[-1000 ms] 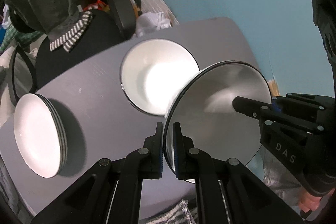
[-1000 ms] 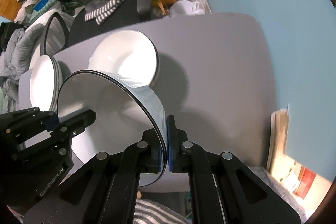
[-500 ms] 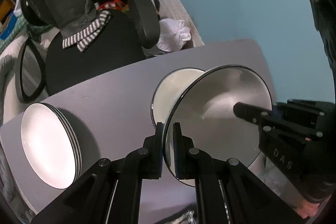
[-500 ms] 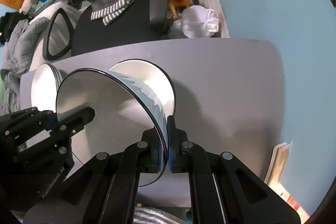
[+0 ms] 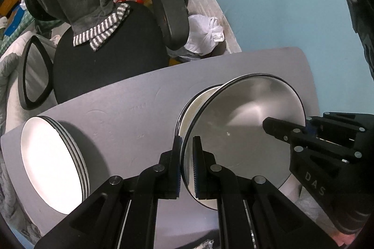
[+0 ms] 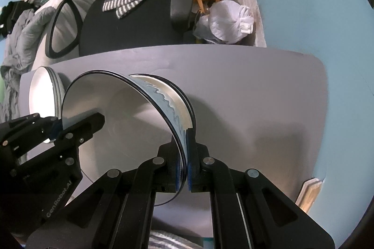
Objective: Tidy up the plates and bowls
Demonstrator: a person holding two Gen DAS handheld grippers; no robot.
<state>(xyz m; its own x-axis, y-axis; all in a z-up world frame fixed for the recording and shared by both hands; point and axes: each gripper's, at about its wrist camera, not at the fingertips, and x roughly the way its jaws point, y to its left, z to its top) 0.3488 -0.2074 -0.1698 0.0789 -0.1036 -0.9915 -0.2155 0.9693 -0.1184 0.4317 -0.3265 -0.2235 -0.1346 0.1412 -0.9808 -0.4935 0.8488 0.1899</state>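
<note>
A white bowl (image 5: 243, 127) with a dark rim and a blue-patterned outside (image 6: 168, 106) is held between both grippers. My left gripper (image 5: 187, 151) is shut on its near-left rim. My right gripper (image 6: 185, 146) is shut on the opposite rim. The bowl sits down into a second white bowl (image 5: 196, 99) on the grey table (image 5: 131, 113), whose rim shows behind it (image 6: 182, 92). A stack of white plates (image 5: 49, 165) lies at the table's left end and also shows in the right wrist view (image 6: 44, 90).
A black office chair (image 5: 105, 52) with a grey striped garment (image 5: 98, 31) stands behind the table. A white bag (image 6: 229, 22) lies on the floor by the blue wall. The table's right part (image 6: 268, 94) is bare grey surface.
Both grippers carried the held bowl over the table bowl and lowered it into it. The table bowl is now mostly hidden behind the held one.
</note>
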